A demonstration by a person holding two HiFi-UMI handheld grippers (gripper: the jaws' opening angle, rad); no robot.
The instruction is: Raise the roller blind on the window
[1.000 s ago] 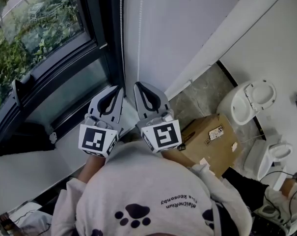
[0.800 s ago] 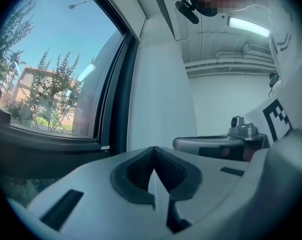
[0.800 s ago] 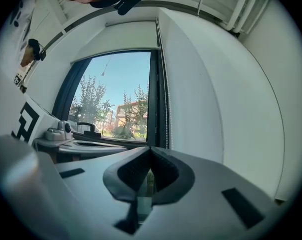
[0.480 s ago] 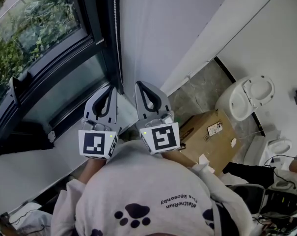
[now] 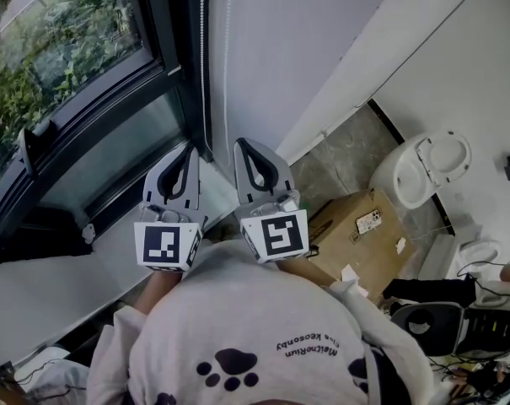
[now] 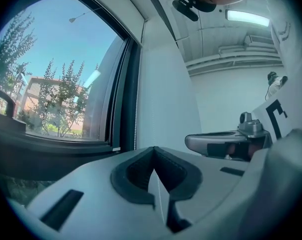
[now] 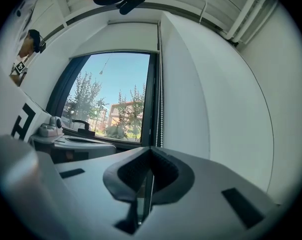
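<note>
Item: two grippers closed on the bead chain (image 5: 229, 57) beside one window (image 5: 69, 57).

Count: left gripper (image 5: 185, 148), one; right gripper (image 5: 240, 142), one; chain strands, two; cardboard box (image 5: 360, 230), one; toilet (image 5: 423, 171), one. The bead chain hangs against the white wall (image 5: 305, 49), just beside the window's dark right-hand frame. Its long axis is upright, and both strands run parallel from above down to the gripper tips. The grippers lie side by side, close but apart, and point level toward the frame. Each has its jaws drawn together, with a thin strand of chain showing in the slit between them. The left gripper takes the strand nearer the frame, the right gripper the other. The blind's fabric cannot be made out.
</note>
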